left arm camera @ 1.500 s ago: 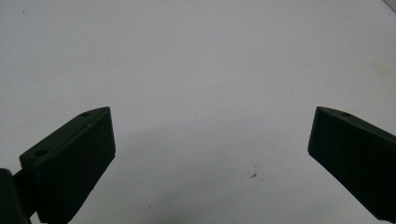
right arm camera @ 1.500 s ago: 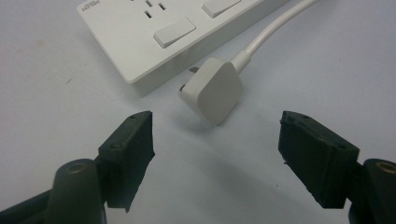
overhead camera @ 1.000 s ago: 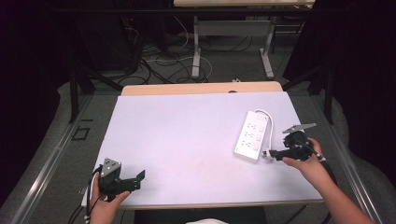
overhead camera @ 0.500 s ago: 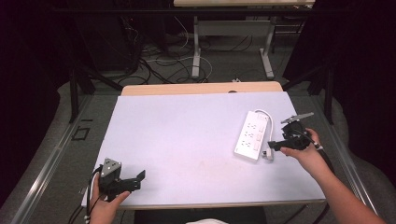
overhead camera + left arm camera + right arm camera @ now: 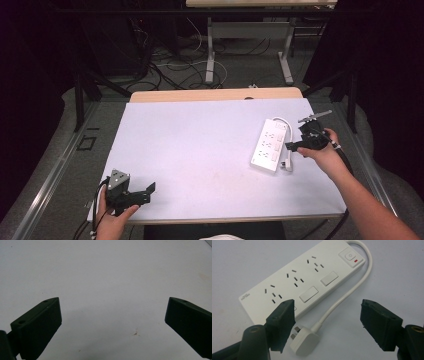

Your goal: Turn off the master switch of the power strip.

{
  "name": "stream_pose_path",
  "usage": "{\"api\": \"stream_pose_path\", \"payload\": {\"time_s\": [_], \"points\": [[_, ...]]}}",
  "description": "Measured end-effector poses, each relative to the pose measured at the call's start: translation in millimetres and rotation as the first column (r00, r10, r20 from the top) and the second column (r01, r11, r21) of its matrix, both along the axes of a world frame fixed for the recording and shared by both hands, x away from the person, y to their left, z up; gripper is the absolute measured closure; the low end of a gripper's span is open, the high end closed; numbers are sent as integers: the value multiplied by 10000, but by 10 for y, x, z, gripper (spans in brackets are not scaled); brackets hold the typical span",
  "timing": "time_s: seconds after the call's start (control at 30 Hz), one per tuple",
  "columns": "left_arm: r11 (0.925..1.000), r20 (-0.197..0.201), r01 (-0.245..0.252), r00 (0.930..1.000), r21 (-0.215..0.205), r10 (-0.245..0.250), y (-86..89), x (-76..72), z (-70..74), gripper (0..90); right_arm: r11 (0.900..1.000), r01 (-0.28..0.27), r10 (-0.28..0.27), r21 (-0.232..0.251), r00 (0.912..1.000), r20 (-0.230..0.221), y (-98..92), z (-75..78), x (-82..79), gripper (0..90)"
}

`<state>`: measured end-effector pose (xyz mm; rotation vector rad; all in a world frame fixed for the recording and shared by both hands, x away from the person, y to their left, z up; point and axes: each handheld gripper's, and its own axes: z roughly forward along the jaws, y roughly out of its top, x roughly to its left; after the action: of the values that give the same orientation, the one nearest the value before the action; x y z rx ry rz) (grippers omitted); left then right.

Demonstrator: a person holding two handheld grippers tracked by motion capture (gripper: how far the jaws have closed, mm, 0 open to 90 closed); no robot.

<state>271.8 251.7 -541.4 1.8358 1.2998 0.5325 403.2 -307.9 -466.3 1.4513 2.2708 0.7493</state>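
1. White plastic power strip [image 5: 271, 145] with three socket groups, seen from the high view: lies flat at the right side of the pale lilac tabletop [image 5: 200, 150], long axis running roughly from front to back, short white cord looping from its far end down its right side to a white plug [image 5: 288, 166] beside its near end. Right gripper [image 5: 292, 146] held just beside the strip's right edge, black jaws pointing toward it, not touching. Left gripper [image 5: 145, 192] parked at the near left corner, well apart from the strip.

2. Left gripper view: black jaws spread wide over bare tabletop [image 5: 107, 277], nothing between them.

3. Right gripper view: power strip [image 5: 299, 280] crosses the frame on a diagonal, red-marked switch at the upper right, cord [image 5: 342, 297] curving down to the plug [image 5: 304, 340], which rests between the jaws close to the left one. Right gripper [image 5: 327, 315] with jaws apart and empty, no pad pressing on plug or cord.

4. Step in hand, as a judgement: reaching for the plug. Best done by centring the jaws on the plug body rather than the thin cord, coming down until both pads bracket its flat sides, and closing only then. Worth keeping the left jaw off the strip's near corner, since a nudge there would slide the light strip and drag the plug out of line. Steadying the strip with the left gripper likely helpful.
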Motion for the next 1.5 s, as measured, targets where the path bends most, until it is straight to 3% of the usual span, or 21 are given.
{"api": "stream_pose_path", "payload": {"time_s": [0.67, 1.27, 1.37, 1.5], "points": [[10000, -57, 42, 10000, 21, -42, 3, 4, -2, 8, 9992, 288, -291, -279, 9995, -83, 50, -25, 308, 311], [10000, -62, 54, 10000, 9, -54, 8, 9, -4, 9, 9975, -194, 212, -680, 9995, 248, 146, 5, 533, 336], [10000, -61, 43, 10000, -2, -43, 7, 11, -6, 9, 9987, -13, 20, -515, 9999, 141, 178, -7, 588, 342], [10000, -78, 54, 10000, 2, -54, 11, 12, -7, 9, 9974, 126, -126, -711, 9999, 5, 205, -5, 636, 379]]}}
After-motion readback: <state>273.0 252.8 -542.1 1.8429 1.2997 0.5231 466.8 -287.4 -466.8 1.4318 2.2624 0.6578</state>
